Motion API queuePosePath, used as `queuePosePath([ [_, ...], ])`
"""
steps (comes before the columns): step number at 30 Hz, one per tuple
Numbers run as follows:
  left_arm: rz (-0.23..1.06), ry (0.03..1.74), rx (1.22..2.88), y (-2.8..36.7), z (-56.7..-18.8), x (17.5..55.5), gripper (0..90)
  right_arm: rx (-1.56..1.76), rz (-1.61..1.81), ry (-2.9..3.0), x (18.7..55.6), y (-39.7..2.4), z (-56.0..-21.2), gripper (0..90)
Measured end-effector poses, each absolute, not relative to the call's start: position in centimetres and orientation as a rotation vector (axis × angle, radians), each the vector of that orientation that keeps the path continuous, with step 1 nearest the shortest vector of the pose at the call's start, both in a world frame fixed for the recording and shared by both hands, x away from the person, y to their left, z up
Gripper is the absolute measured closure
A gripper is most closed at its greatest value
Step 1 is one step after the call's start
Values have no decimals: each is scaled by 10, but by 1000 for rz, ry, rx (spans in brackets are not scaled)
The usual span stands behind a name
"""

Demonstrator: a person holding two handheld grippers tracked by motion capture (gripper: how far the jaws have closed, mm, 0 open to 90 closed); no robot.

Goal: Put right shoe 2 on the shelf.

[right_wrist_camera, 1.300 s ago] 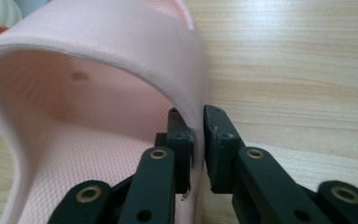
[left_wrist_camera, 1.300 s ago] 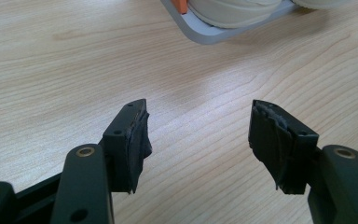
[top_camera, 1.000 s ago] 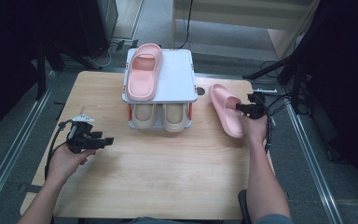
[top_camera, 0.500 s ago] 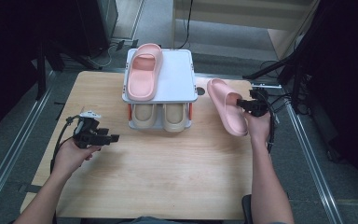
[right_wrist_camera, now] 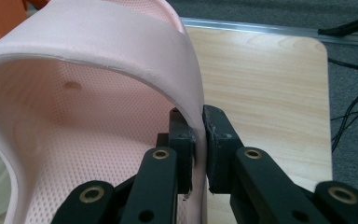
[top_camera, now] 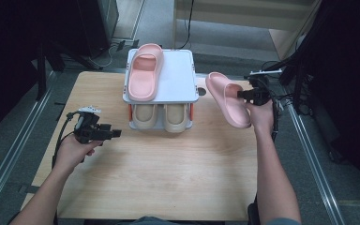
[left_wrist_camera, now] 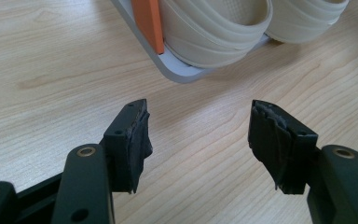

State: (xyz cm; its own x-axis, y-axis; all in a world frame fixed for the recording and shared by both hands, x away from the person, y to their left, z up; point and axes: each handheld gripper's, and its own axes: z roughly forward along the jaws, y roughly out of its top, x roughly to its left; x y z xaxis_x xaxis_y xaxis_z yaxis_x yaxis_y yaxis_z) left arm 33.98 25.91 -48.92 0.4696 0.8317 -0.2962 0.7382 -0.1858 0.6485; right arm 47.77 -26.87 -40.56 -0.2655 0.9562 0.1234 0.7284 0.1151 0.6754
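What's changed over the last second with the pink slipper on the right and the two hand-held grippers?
The right hand-held gripper, shut on the strap of the pink slipper, has lifted it off the table and carried it up and slightly toward the shoe rack. The left hand-held gripper hardly moved and stays open. The other pink slipper on the rack's top and the beige pair below stayed put.

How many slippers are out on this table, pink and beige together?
4. One pink slipper lies on the rack's top shelf, another pink slipper is pinched in the right tool, and two beige slippers sit underneath.
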Motion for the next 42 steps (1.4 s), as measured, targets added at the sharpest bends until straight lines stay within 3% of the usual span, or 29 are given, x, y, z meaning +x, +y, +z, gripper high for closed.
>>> queuePosePath([
  [23, 137, 1309, 1987, 259, -490, 342, 378, 1607, 958, 2076, 501, -226, -317, 812],
  [42, 144, 1299, 1974, 261, -488, 341, 379, 1544, 918, 2113, 532, -149, -315, 796],
])
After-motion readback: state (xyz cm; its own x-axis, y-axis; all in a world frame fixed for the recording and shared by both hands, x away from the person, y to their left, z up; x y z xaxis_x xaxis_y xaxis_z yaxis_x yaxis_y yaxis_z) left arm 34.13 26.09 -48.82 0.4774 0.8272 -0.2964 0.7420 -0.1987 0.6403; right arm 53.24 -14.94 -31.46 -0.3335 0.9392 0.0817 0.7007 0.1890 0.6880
